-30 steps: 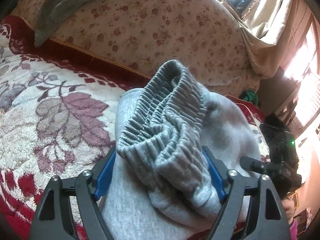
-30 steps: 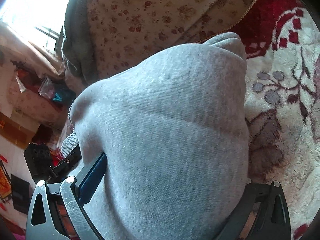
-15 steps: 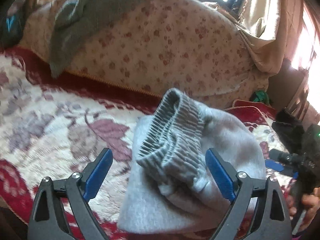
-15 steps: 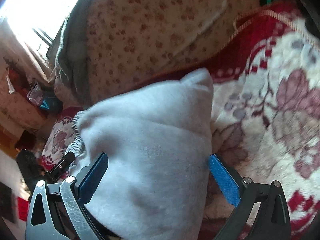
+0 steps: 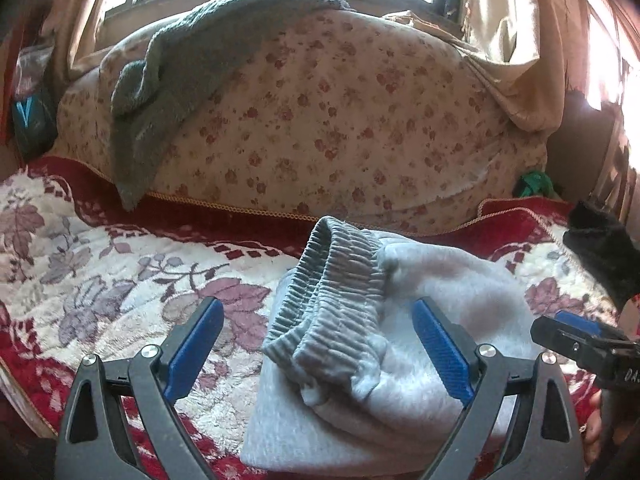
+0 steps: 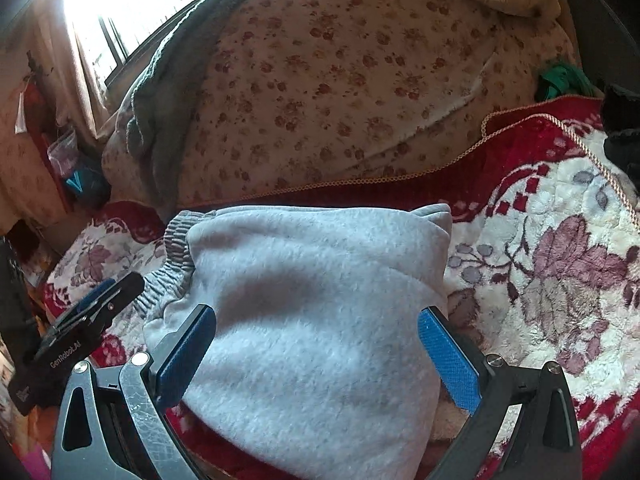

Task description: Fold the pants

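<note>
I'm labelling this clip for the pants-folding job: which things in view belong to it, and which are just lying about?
Part of the job:
- grey pants, folded into a bundle on the floral blanket
- left gripper, open
- right gripper, open

Just lying about:
- flowered cushion
- grey knit cloth draped over it
- green item

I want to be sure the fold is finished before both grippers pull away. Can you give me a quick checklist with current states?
1. Left gripper open, off the pants: ok.
2. Right gripper open: ok.
3. Pants lie bundled on the blanket: ok.
4. Waistband flat: not ok, it bunches on top.
5. Edges aligned underneath: cannot tell.
</note>
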The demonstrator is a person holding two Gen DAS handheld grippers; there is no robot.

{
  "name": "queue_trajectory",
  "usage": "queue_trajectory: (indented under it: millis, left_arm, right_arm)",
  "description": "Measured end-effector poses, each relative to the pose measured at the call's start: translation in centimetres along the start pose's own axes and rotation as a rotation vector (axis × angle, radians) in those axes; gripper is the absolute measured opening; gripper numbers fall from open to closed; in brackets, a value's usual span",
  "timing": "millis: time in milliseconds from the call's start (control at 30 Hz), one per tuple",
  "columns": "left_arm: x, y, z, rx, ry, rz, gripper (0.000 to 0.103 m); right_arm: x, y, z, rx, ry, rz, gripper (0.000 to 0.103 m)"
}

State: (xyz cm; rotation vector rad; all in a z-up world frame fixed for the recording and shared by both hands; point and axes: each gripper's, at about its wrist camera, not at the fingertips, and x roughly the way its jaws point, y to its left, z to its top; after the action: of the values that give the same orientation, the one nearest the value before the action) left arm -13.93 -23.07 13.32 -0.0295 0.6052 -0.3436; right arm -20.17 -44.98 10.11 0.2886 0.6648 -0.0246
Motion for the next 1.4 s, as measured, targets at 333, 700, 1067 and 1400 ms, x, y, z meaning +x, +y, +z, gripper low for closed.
queue_trajectory:
  millis: [333, 700, 1067, 1400]
  left_arm:
    - [0.0, -1.8, 0.1, 0.044, 0.000, 0.026, 0.095]
    - [-0.1, -2.3, 0.3, 0.061, -0.006, 0.026, 0.095]
    - [0.4, -3.3, 0.4, 0.120, 0.007, 0.074, 0.095]
    - [0.8, -3.8, 0.2, 0.131, 0.028, 0.069, 0.095]
  right_arm:
    - [-0.2, -0.1, -0.5, -0.011, -0.002, -0.019, 0.103]
    - [-0.1, -0.7, -0.8, 0.015, -0.002, -0.011, 0.103]
    - [0.1, -0.8, -0.9, 0.018, 0.003, -0.002, 0.103]
    - [0.4, -1.0, -0.9, 0.024, 0.005, 0.002, 0.103]
